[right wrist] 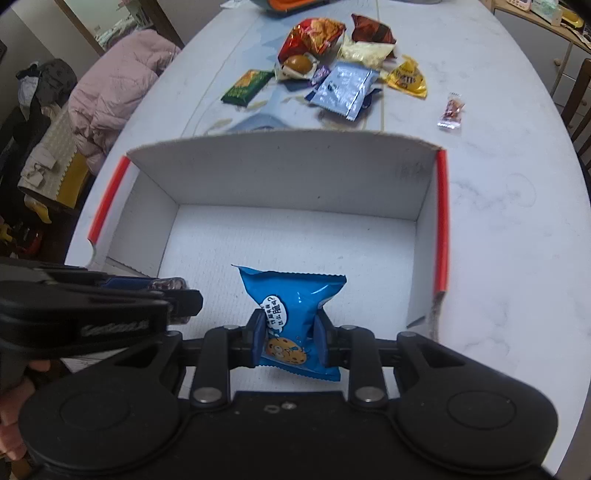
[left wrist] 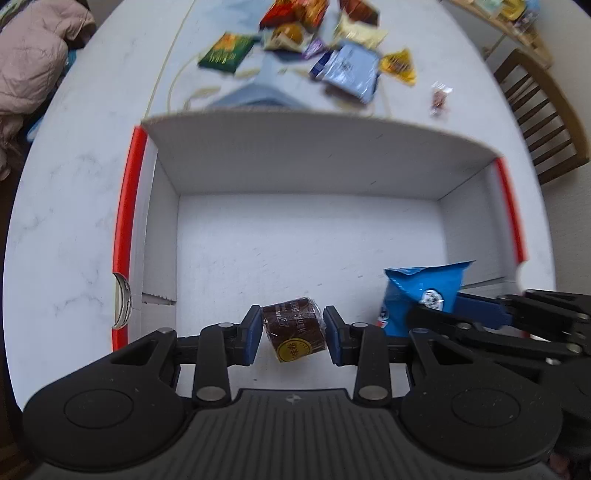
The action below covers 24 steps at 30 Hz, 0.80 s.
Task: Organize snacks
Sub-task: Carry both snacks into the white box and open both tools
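My left gripper [left wrist: 292, 325] is shut on a small brown wrapped cake [left wrist: 294, 328] and holds it over the near part of an open white box with red edges [left wrist: 295, 162]. My right gripper [right wrist: 289, 334] is shut on a blue cookie packet [right wrist: 295, 314] over the same box [right wrist: 280, 166]. The blue packet [left wrist: 417, 295] and right gripper also show at the right of the left wrist view. The left gripper and a bit of the brown cake [right wrist: 168, 284] show at the left of the right wrist view. The box floor is bare.
Beyond the box, a heap of snacks lies on the white marble table [right wrist: 517, 221]: a green packet [right wrist: 247, 86], a red bag [right wrist: 314, 35], a silver-blue packet [right wrist: 345, 90], a yellow packet [right wrist: 408, 77], a small candy [right wrist: 452, 110]. A pink jacket [right wrist: 114, 88] lies left; a wooden chair [left wrist: 535, 110] stands right.
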Tool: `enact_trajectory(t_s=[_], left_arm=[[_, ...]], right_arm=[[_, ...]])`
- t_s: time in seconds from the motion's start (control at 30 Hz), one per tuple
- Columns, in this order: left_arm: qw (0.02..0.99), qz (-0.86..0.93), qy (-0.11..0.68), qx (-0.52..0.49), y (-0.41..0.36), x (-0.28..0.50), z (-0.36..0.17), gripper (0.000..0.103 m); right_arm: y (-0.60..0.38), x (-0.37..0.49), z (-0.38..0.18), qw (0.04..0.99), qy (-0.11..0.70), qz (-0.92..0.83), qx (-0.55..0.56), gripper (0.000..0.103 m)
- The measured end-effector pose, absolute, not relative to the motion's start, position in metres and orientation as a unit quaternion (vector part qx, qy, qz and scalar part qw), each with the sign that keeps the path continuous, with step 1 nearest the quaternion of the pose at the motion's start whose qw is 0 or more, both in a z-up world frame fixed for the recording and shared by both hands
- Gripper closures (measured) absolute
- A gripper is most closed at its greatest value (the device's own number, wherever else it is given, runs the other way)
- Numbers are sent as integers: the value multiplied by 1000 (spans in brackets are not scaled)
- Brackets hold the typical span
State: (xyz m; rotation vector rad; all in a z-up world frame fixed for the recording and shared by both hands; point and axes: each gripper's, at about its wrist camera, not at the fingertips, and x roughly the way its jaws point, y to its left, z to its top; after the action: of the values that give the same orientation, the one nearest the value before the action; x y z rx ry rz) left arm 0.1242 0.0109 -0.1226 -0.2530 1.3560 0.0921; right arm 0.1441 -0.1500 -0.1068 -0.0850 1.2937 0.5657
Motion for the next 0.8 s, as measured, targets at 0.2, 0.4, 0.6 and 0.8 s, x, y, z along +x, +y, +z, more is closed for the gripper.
enact_trajectory(t_s=[0.2, 0.4, 0.6, 0.8], left_arm=[[758, 42, 640, -115, 10, 125, -142, 68], [760, 40, 638, -118, 8, 127, -146, 68], [766, 36, 628, -129, 13, 122, -138, 58], [782, 29, 609, -133, 15, 111, -117, 53]], right_arm=[[-144, 145, -118, 755, 601, 256, -52, 76], [-143, 148, -121, 757, 601, 253, -52, 73], [-149, 146, -114, 761, 593, 259, -42, 70], [-157, 143, -94, 775, 571, 268, -37, 68]])
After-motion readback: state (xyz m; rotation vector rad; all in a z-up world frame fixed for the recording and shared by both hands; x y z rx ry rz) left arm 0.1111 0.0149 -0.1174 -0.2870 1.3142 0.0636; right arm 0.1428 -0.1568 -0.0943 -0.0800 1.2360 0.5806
